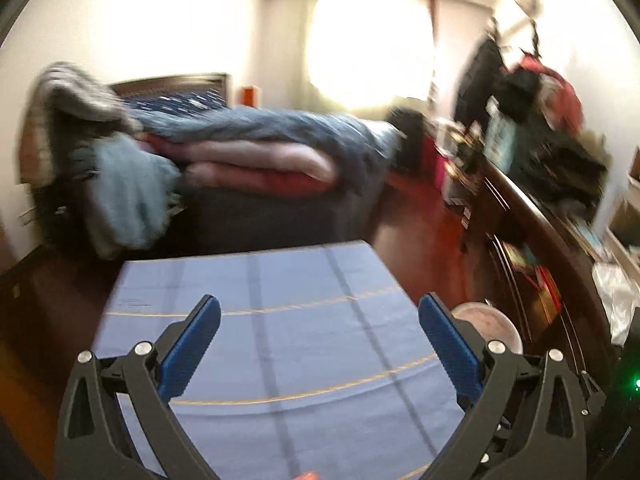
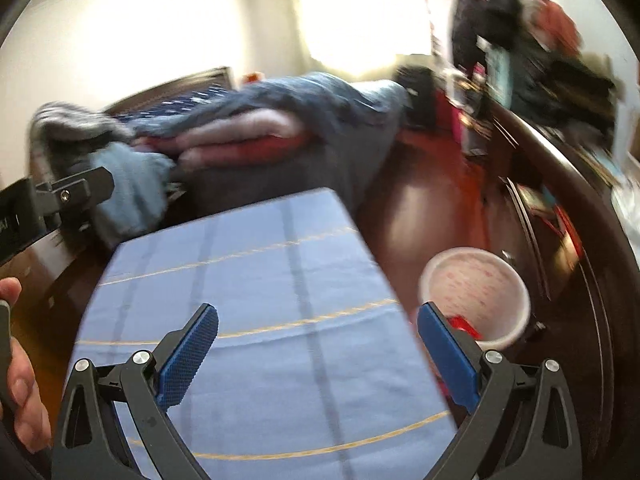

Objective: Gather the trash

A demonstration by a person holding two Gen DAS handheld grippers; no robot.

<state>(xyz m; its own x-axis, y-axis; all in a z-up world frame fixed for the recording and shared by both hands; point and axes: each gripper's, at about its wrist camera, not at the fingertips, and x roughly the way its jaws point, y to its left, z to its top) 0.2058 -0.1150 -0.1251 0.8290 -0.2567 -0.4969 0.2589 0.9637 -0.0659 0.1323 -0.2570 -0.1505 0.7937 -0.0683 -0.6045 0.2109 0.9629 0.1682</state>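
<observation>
The trash bin [image 2: 476, 296] sits on the floor just right of the blue-clothed surface [image 2: 256, 300], red scraps inside (blurred). My left hand-held gripper [image 1: 320, 344] and right hand-held gripper [image 2: 318, 344] gape wide, empty. I judge I'm between pickups; next means finding more litter.

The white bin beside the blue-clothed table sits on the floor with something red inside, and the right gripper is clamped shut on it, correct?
Not quite. The right gripper is open and holds nothing, as the right wrist view shows. The white bin does sit on the floor beside the blue-clothed table, with something red inside.
</observation>
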